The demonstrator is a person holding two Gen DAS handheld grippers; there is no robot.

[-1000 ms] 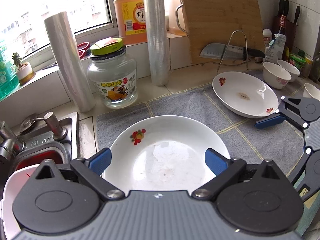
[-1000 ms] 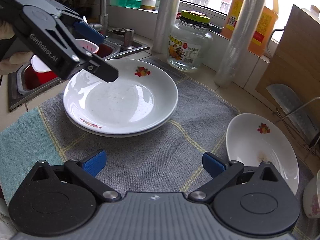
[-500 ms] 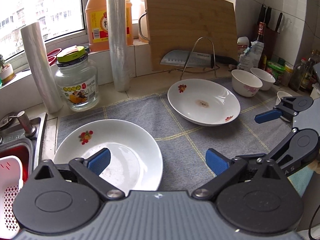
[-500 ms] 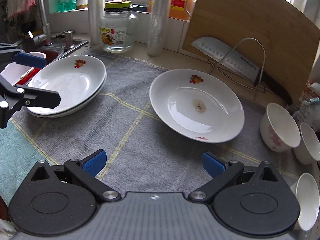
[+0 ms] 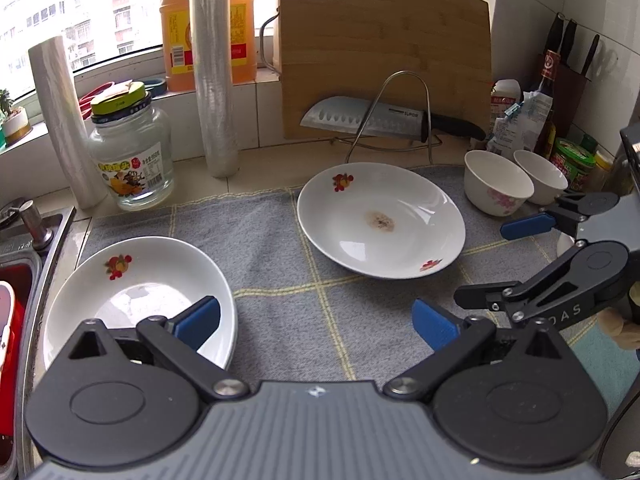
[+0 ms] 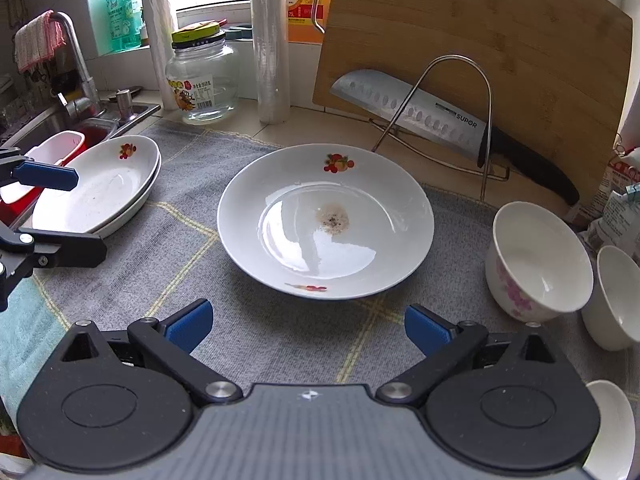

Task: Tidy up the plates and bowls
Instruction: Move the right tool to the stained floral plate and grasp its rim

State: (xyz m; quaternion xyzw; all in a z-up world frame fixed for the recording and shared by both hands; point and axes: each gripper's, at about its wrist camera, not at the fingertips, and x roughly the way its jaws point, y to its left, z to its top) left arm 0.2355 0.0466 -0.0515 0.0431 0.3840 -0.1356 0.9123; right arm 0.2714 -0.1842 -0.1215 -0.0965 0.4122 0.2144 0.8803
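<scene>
Two white flower-print plates are stacked (image 6: pixel 100 184) at the left end of the grey towel (image 6: pixel 256 328); in the left wrist view the stack (image 5: pixel 140 292) lies partly under my left finger. A single plate with a brown spot (image 6: pixel 326 220) (image 5: pixel 380 220) rests mid-towel. Two white bowls (image 6: pixel 538 256) (image 6: pixel 616 296) stand to its right, also seen as bowls (image 5: pixel 498 188) (image 5: pixel 540 176). My left gripper (image 5: pixel 316 320) (image 6: pixel 56 212) is open and empty. The right gripper (image 6: pixel 308 326) (image 5: pixel 504 264) is open and empty, just in front of the single plate.
A knife (image 6: pixel 420 120) lies in a wire rack against a wooden cutting board (image 6: pixel 480 40) behind the plate. A glass jar (image 5: pixel 128 152) and film rolls (image 5: pixel 212 68) stand at the back. The sink (image 6: pixel 60 128) holds a red basket. Bottles crowd the right corner (image 5: pixel 548 92).
Both grippers have swung right, away from the stacked plates. The single spotted plate now sits centred ahead of the right gripper, and the bowls have come into view.
</scene>
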